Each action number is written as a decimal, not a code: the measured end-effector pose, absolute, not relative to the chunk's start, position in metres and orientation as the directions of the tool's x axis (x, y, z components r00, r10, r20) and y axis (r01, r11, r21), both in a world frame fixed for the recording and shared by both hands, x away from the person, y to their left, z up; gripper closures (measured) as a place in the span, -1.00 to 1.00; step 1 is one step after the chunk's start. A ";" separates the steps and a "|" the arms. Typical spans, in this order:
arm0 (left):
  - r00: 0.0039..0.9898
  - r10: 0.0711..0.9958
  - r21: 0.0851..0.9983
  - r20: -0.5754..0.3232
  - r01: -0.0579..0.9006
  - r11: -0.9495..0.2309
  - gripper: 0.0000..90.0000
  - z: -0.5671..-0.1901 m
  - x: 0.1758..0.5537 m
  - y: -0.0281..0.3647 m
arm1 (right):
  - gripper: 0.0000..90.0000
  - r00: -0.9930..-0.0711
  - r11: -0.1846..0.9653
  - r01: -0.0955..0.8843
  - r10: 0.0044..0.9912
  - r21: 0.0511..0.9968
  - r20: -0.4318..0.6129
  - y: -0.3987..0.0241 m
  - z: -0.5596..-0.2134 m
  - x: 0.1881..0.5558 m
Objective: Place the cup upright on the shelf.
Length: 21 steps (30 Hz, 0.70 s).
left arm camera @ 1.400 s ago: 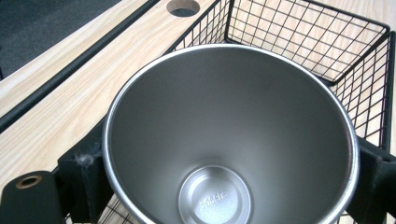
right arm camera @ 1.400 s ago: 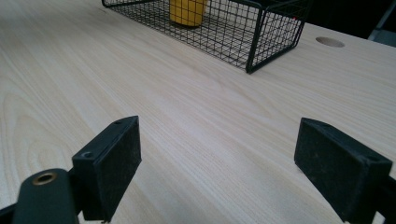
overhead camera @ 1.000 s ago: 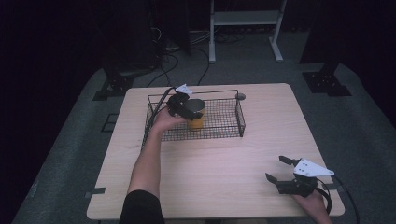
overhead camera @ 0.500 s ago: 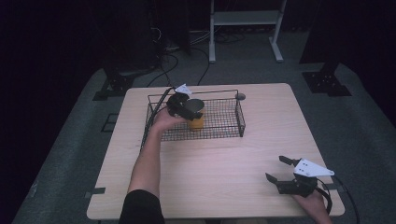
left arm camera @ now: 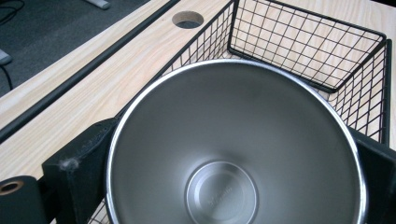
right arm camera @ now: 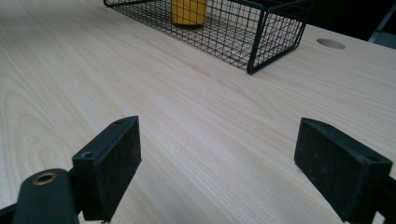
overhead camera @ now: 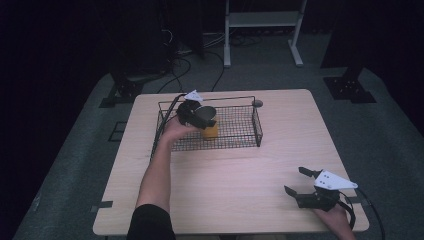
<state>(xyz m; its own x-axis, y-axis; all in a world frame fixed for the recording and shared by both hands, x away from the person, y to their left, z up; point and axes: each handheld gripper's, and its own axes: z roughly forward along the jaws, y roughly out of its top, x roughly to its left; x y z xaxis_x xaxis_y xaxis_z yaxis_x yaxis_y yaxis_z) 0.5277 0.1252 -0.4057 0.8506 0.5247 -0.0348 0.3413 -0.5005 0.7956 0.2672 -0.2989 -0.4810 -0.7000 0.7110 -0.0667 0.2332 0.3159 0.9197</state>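
**Left claw holds steel cup over basket; right claw open at lower right of desk**

In the high view we see the left claw [overhead camera: 196, 112] just above centre of the frame, over the left half of the black wire basket [overhead camera: 250, 100] on the light wood desk [overhead camera: 240, 170]. It grips a steel cup [overhead camera: 205, 115]. In the left gripper view the cup [left arm camera: 233, 149] faces the camera mouth-first, with a black jaw pressed against its wall on either side, so the jaws are spread to the cup's full width and closed on it. We cannot tell whether the cup touches the basket floor.

A yellow object [overhead camera: 211, 131] sits inside the basket, directly below and just beside the cup in the high view. In the right gripper view the same yellow object [right arm camera: 189, 11] stands on the basket floor at the top of the frame, behind the mesh; its upper part is cut off.

The right claw [overhead camera: 300, 182] rests at the lower right of the high view, near the desk's front edge, well apart from the basket. In the right gripper view its two jaws stand wide apart with bare desk between them, holding nothing.

A round hole in the desk [overhead camera: 257, 103] lies just beyond the basket's upper right corner.
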 end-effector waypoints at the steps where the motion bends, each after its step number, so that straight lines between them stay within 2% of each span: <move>1: 0.850 0.525 0.796 -0.037 0.343 -0.498 -0.92 -0.406 0.528 0.126 | -0.69 -0.700 0.315 0.234 0.711 0.920 -0.065 -0.299 -0.481 0.267; 21: 0.840 0.542 0.803 -0.016 0.334 -0.494 -0.95 -0.399 0.526 0.132 | -0.69 -0.699 0.308 0.238 0.713 0.921 -0.058 -0.300 -0.481 0.268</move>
<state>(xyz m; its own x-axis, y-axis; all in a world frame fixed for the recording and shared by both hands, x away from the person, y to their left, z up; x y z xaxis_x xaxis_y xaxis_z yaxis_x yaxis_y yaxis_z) 0.5264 0.1323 -0.3987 0.8400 0.5424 -0.0159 0.3339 -0.4936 0.8030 0.2678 -0.2996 -0.4810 -0.6988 0.7130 -0.0576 0.2384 0.3080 0.9210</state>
